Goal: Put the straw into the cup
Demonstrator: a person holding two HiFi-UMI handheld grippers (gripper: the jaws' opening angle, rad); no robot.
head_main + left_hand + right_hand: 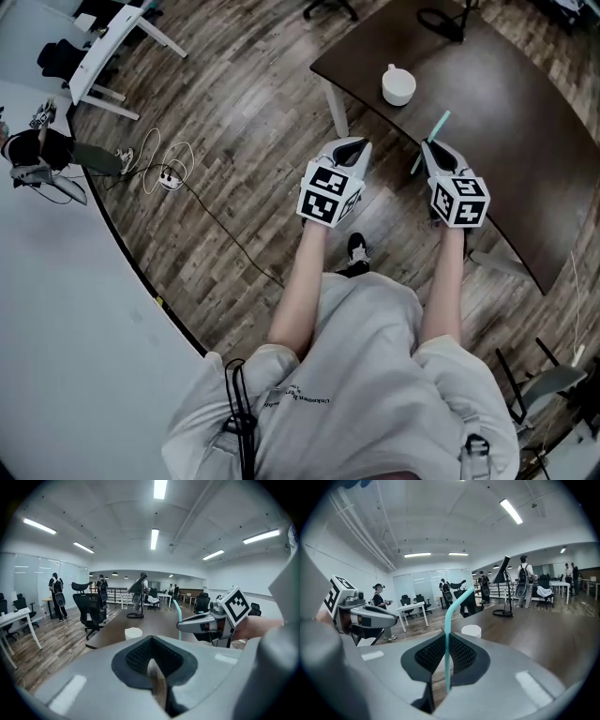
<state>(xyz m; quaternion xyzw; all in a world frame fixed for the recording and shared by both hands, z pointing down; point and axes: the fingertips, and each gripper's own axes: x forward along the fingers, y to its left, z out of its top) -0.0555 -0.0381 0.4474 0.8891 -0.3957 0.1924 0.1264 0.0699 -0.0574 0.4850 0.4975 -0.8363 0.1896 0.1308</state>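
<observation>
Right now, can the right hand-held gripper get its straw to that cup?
Probably yes. The right hand-held gripper, shut on the straw, is at the table edge; the cup stands alone farther in, open top up, with only bare tabletop between.

The dark table (525, 141) lies bare around the white cup (398, 85), which stands alone near its left corner. The way in from the near edge, where the right gripper (431, 146) pinches the teal straw (441, 121), is open. A black ring-based stand (441, 21) occupies the far end, well apart from the cup, and a black office chair (91, 609) stands off the left edge.
</observation>
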